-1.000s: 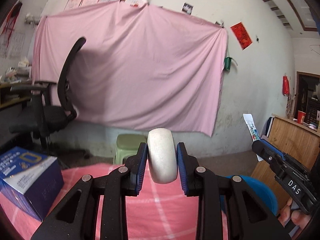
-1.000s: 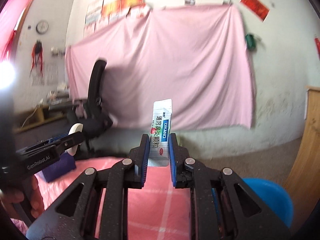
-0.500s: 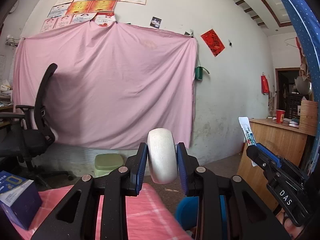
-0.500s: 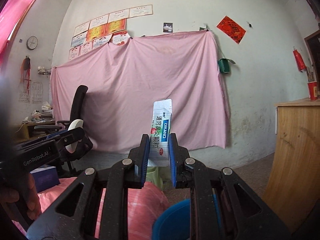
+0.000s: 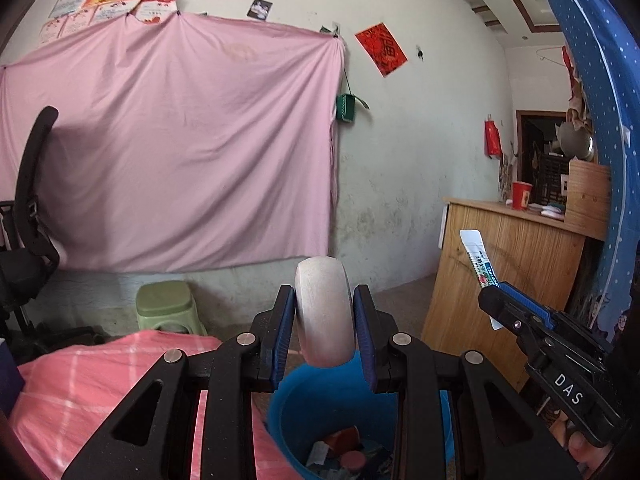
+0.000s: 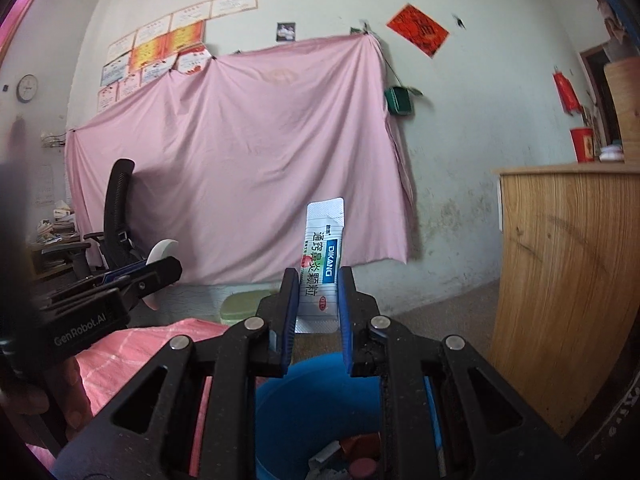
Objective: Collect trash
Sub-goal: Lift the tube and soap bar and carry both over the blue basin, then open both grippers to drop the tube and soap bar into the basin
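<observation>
Two grippers, both loaded, both above the bin. Your left gripper (image 5: 324,330) has its blue pads clamped on a white rounded object (image 5: 325,312), pale and smooth, standing on edge between the fingers; what it is exactly, you cannot tell from either view. Your right gripper (image 6: 318,308) is closed on a medicine sachet (image 6: 323,268), white with a blue DIKANG band and Chinese print, held upright with its top well clear of the fingertips.

Directly below both sets of fingers sits the blue bin (image 5: 288,412), its rim showing between the gripper arms. Inside it you can see some scraps already: a reddish piece, a round pinkish lid and bits of wrapper (image 6: 360,460).

Just left of the bin lies the pink checked cloth (image 5: 100,384) over the bench. From the left wrist view your right gripper with the sachet appears at the right edge, near the wooden counter (image 6: 568,264). A green stool (image 5: 166,306) stands beyond the cloth, under the pink sheet (image 5: 180,152) hung on the wall.
</observation>
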